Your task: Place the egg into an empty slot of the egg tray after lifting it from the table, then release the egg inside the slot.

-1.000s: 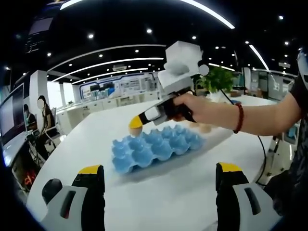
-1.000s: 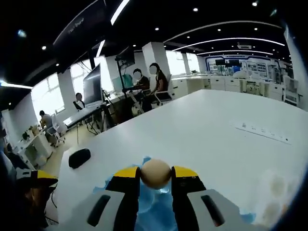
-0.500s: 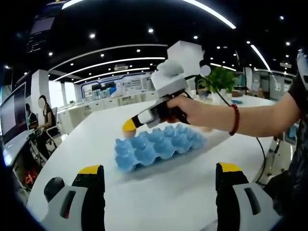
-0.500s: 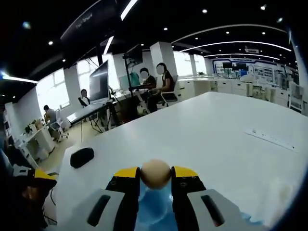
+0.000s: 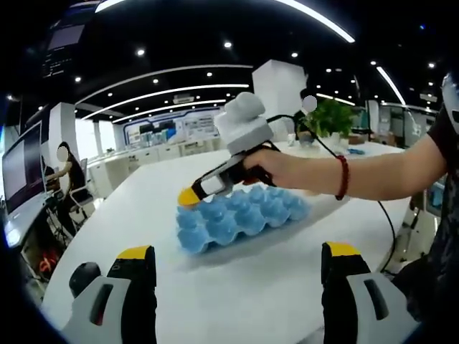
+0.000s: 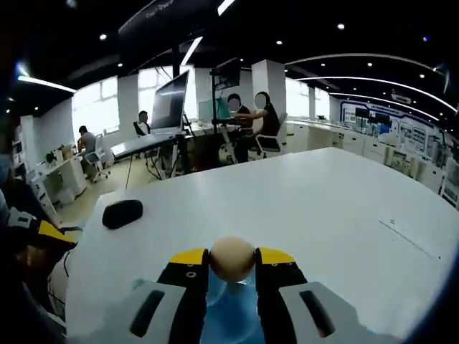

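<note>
Egg (image 6: 232, 259) between jaws, above egg tray (image 5: 240, 218).

Bare table (image 6: 323, 193) lies open beyond the egg tray (image 5: 237, 218) — only a mouse (image 6: 122, 213) at its edge

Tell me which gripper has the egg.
The right gripper: its jaws are clamped on the egg above the blue egg tray. The left gripper is open, holding nothing.

Tan egg (image 6: 232, 259) between yellow-tipped claw fingers (image 6: 188, 256), light blue egg tray (image 5: 240, 217), white table (image 5: 287, 272).
</note>
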`<state>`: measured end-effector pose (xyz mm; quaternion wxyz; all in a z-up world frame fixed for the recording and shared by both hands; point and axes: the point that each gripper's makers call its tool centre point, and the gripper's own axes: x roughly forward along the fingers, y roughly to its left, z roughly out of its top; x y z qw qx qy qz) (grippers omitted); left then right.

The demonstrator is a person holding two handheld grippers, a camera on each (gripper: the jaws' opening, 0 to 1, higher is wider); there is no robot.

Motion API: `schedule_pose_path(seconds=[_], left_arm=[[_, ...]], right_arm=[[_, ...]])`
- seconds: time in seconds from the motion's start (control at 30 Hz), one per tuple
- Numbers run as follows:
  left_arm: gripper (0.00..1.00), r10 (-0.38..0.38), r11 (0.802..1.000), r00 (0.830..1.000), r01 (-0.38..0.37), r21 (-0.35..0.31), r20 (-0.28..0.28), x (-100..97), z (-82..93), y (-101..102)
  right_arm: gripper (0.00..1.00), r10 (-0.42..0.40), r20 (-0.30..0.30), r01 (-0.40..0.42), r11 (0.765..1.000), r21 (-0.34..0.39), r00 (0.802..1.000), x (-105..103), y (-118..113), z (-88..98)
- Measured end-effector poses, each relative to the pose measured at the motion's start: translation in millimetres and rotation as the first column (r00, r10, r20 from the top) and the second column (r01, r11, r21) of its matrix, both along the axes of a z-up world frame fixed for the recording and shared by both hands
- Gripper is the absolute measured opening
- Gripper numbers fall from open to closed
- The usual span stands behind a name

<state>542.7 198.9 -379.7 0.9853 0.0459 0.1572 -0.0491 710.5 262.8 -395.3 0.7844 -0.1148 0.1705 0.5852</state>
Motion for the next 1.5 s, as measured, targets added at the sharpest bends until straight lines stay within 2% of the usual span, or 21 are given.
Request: schedule_pose_path(seconds=[0.07, 0.13, 0.23, 0.4, 0.63, 0.83, 1.0, 1.1, 1.13, 1.3, 1.5], left_arm=[[0.97, 0.002, 1.0, 1.0, -0.002, 0.0, 0.001, -0.8, 0.3, 1.2], [0.97, 0.003, 1.0, 1.0, -0.003, -0.001, 0.002, -0.8, 0.1, 2.9], [0.98, 0.006, 1.0, 1.0, -0.006, -0.001, 0.0, -0.4, -0.6, 4.7], [0.98, 0.008, 1.0, 1.0, -0.008, -0.001, 0.0, 1.4, -0.7, 6.3], [0.98, 0.01, 1.0, 1.0, -0.01, -0.005, 0.001, 2.2, -1.3, 7.6], [0.98, 0.015, 1.0, 1.0, -0.016, -0.007, -0.005, 0.8, -2.8, 9.0], [0.98, 0.022, 1.0, 1.0, -0.022, -0.009, -0.004, 0.4, -2.1, 10.6], [0.98, 0.02, 1.0, 1.0, -0.02, -0.008, -0.003, 0.7, -2.0, 10.4], [0.98, 0.019, 1.0, 1.0, -0.019, -0.008, -0.003, 0.9, -2.1, 10.0], [0.98, 0.016, 1.0, 1.0, -0.016, -0.008, -0.002, 0.8, -1.6, 8.3], [0.99, 0.022, 1.0, 1.0, -0.022, -0.01, -0.002, -0.3, -1.3, 8.4]], right_arm=[[0.26, 0.01, 0.003, -0.01, 1.0, -0.018, 1.0, 0.7, 3.1, -2.5], [0.26, 0.022, 0.045, -0.019, 0.998, -0.052, 0.999, 4.2, 3.5, -5.1], [0.26, 0.035, 0.064, -0.031, 0.998, -0.063, 0.997, 5.8, 4.1, -6.3], [0.27, 0.061, 0.021, -0.06, 0.997, -0.053, 0.998, 9.7, 8.2, -8.4], [0.27, 0.08, 0.059, -0.074, 0.992, -0.104, 0.995, 16.7, 13.5, -19.2], [0.27, 0.073, 0.008, -0.072, 0.992, -0.106, 0.997, 17.2, 10.8, -27.5], [0.27, 0.058, -0.027, -0.06, 0.995, -0.085, 0.998, 19.7, 11.7, -26.1], [0.3, 0.049, -0.096, -0.054, 0.997, -0.053, 0.994, 15.5, 11.6, -25.5], [0.32, 0.046, -0.102, -0.051, 0.997, -0.052, 0.994, 16.0, 11.7, -25.6], [0.35, 0.032, -0.074, -0.036, 0.998, -0.06, 0.997, 18.7, 10.6, -25.8], [0.45, 0.042, -0.049, -0.043, 0.999, -0.031, 0.998, 15.4, 8.1, -20.2]])
